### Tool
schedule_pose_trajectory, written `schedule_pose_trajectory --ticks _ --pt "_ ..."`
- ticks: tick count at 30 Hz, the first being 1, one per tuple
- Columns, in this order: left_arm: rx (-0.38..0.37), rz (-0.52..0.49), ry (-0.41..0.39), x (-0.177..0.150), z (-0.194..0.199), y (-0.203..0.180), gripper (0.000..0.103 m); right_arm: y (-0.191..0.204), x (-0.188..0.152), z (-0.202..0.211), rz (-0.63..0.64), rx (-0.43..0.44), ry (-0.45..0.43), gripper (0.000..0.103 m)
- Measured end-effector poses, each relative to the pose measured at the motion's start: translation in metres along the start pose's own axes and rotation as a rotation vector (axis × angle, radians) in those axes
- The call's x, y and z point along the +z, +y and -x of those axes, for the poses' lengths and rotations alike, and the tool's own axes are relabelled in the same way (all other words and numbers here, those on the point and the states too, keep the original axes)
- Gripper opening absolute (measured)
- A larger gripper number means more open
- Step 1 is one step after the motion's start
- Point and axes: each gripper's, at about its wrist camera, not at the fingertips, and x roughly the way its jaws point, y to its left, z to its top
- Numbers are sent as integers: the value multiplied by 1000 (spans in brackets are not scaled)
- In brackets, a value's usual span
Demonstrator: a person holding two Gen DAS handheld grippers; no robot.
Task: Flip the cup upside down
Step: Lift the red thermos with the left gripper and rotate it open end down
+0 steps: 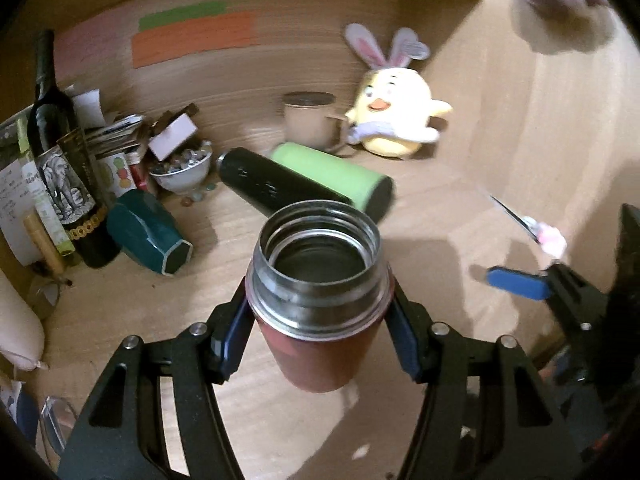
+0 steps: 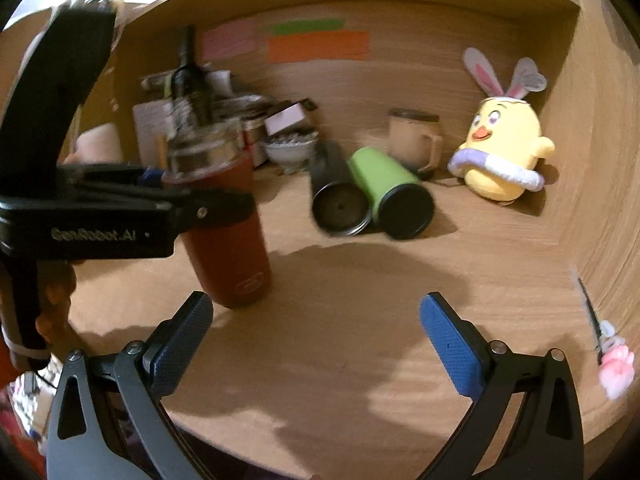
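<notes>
The cup is a red tumbler with a steel threaded rim [image 1: 318, 296], mouth up and without a lid. My left gripper [image 1: 320, 320] is shut on its upper body just under the rim and holds it nearly upright, slightly tilted. In the right wrist view the red cup [image 2: 228, 240] hangs at the left in the left gripper [image 2: 188, 200], its base just above the wooden desk. My right gripper [image 2: 316, 336] is open and empty, low over the desk to the right of the cup; one of its blue pads shows in the left wrist view [image 1: 516, 282].
A black tumbler [image 2: 338, 196] and a green tumbler [image 2: 390, 188] lie on their sides mid-desk. Behind stand a beige mug [image 2: 414, 140], a yellow plush chick [image 2: 502, 152], a bowl [image 2: 290, 148], a wine bottle [image 1: 60, 148] and a teal cup lying down [image 1: 148, 232]. A pen with a pink charm [image 2: 608, 344] lies by the right wall.
</notes>
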Motion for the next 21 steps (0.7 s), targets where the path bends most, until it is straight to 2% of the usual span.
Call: schedule_pose_trajectory --ticks 6,10,12,14,17,21 --pt "-81 -23 12 -11 17 -14 61 14 -12 2 -7 98 -11 96" --pt "-123 -12 23 -12 20 -12 61 19 -8 -6 -16 153 -24 84" --pt "-147 5 29 -12 21 -7 61 21 -4 -12 -29 196 -17 81" --pt "-177 30 35 -11 21 0 61 25 -1 -19 -38 241 -8 72" --pt "-212 66 41 -10 20 7 61 32 3 -29 -30 251 11 65" --pt "-235 82 35 -10 20 12 61 37 4 -33 -19 243 15 64"
